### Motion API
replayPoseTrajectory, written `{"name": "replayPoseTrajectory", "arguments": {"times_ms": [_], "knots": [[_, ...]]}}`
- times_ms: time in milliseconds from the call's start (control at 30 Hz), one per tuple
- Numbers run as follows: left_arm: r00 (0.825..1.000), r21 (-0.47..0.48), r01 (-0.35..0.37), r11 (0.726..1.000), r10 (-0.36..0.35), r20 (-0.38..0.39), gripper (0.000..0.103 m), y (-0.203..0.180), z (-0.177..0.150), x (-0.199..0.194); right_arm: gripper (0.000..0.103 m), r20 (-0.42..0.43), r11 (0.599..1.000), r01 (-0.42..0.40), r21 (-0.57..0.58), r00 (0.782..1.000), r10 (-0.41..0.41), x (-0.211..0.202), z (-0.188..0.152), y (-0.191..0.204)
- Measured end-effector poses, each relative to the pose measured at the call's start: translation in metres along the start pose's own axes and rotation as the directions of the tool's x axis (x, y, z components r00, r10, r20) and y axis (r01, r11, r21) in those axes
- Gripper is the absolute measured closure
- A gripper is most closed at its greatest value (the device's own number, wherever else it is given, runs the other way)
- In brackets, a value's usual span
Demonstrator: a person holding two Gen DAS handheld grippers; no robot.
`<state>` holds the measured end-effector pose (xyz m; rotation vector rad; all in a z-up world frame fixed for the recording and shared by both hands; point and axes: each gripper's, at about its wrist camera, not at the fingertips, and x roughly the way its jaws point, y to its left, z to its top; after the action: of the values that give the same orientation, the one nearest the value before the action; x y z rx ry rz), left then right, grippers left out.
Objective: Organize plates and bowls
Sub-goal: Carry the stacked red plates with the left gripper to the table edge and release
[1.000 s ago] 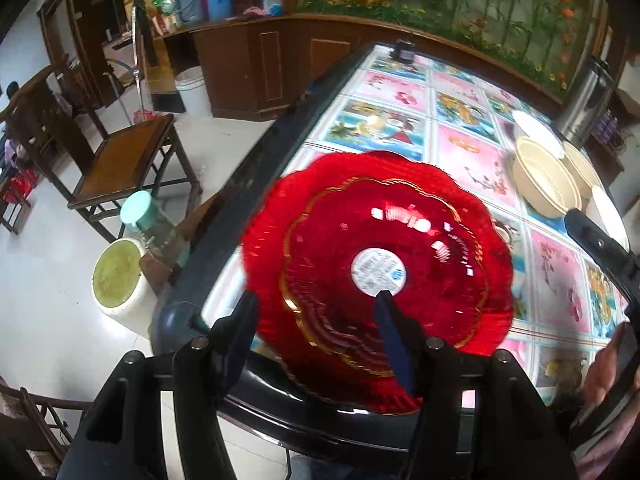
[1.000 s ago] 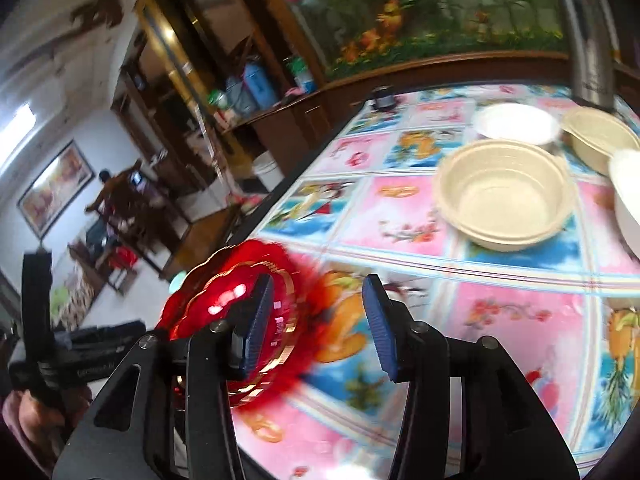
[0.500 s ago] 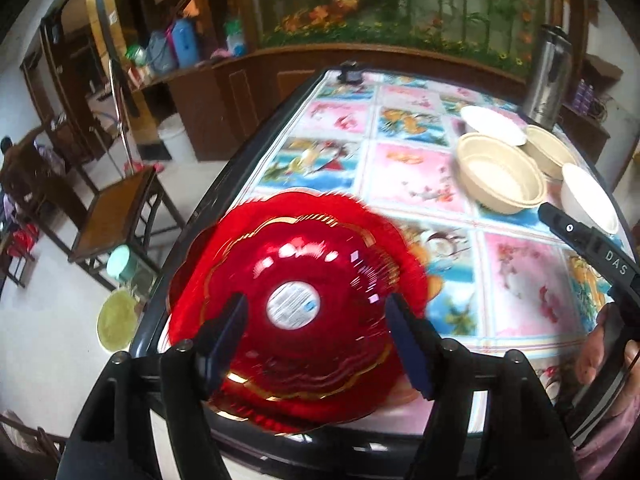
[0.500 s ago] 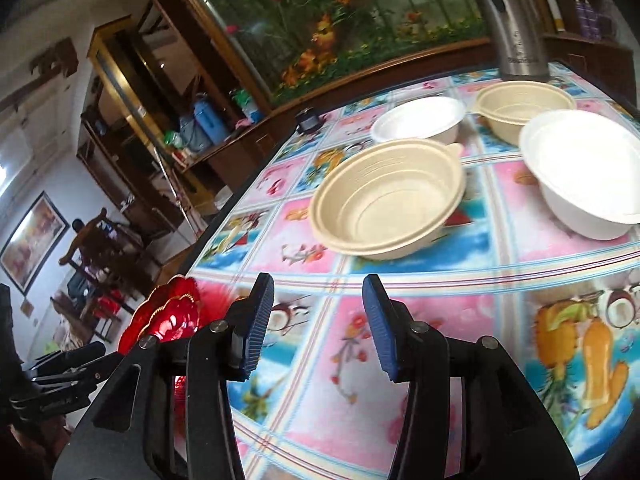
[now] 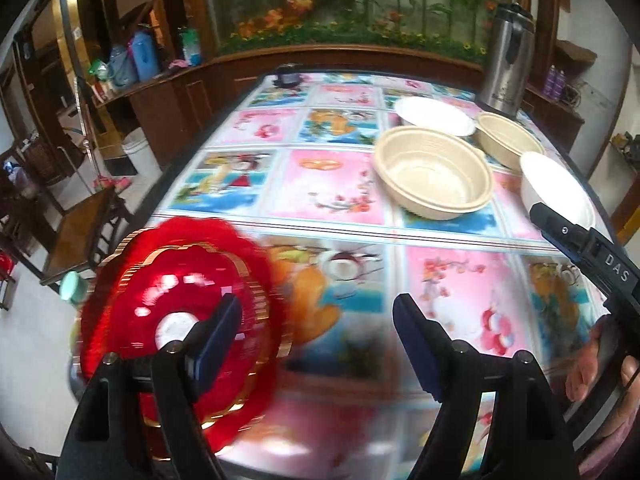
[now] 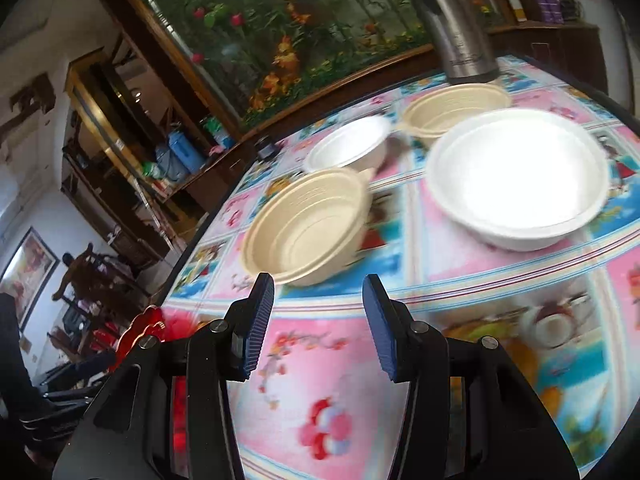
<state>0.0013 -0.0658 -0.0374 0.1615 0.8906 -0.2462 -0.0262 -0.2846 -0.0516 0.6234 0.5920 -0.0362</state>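
Observation:
A red scalloped plate (image 5: 176, 312) with a gold rim lies at the table's near left corner, blurred. My left gripper (image 5: 316, 336) is open above the table just right of it; its left finger overlaps the plate. A beige bowl (image 5: 434, 172) sits mid-table, with a white bowl (image 5: 434, 116), a second beige bowl (image 5: 508, 140) and a large white bowl (image 5: 556, 188) around it. My right gripper (image 6: 318, 320) is open and empty, just short of the beige bowl (image 6: 308, 224). The large white bowl (image 6: 516, 176) is to its right. The red plate's edge (image 6: 142, 326) shows at left.
A steel thermos (image 5: 508, 56) stands at the table's far right corner. A small dark object (image 5: 289, 77) sits at the far edge. A wooden chair (image 5: 80, 232) and a teal-lidded jar (image 5: 74, 286) are left of the table. A wooden counter (image 5: 168, 92) runs behind.
The red plate has left my left gripper and now lies at the table's near left corner. My left gripper has shifted right. My right gripper has moved forward toward the beige bowl.

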Motion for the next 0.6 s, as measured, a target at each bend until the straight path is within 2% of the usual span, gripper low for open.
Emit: {"name": "replayPoseTrajectory", "arguments": {"times_ms": [200, 300, 433, 600], "knots": [[0.999, 0.030, 0.050, 0.998, -0.049, -0.022, 0.025, -0.039, 0.001, 0.021, 0.057, 0.010, 0.999, 0.031, 0.036, 0.999, -0.032, -0.013, 0.010, -0.027], [0.997, 0.054, 0.068, 0.996, -0.065, -0.049, 0.025, -0.055, 0.000, 0.033, 0.057, 0.008, 0.999, 0.013, 0.045, 1.000, -0.014, -0.018, 0.013, -0.039], [0.991, 0.077, 0.094, 0.993, -0.086, -0.102, 0.025, -0.075, -0.003, 0.046, 0.057, -0.004, 1.000, -0.009, 0.015, 1.000, 0.010, -0.022, 0.014, -0.042], [0.985, 0.112, 0.128, 0.985, -0.114, -0.127, 0.025, -0.096, -0.002, 0.049, 0.057, 0.016, 0.999, -0.023, -0.025, 1.000, 0.023, -0.044, 0.014, -0.053]]}}
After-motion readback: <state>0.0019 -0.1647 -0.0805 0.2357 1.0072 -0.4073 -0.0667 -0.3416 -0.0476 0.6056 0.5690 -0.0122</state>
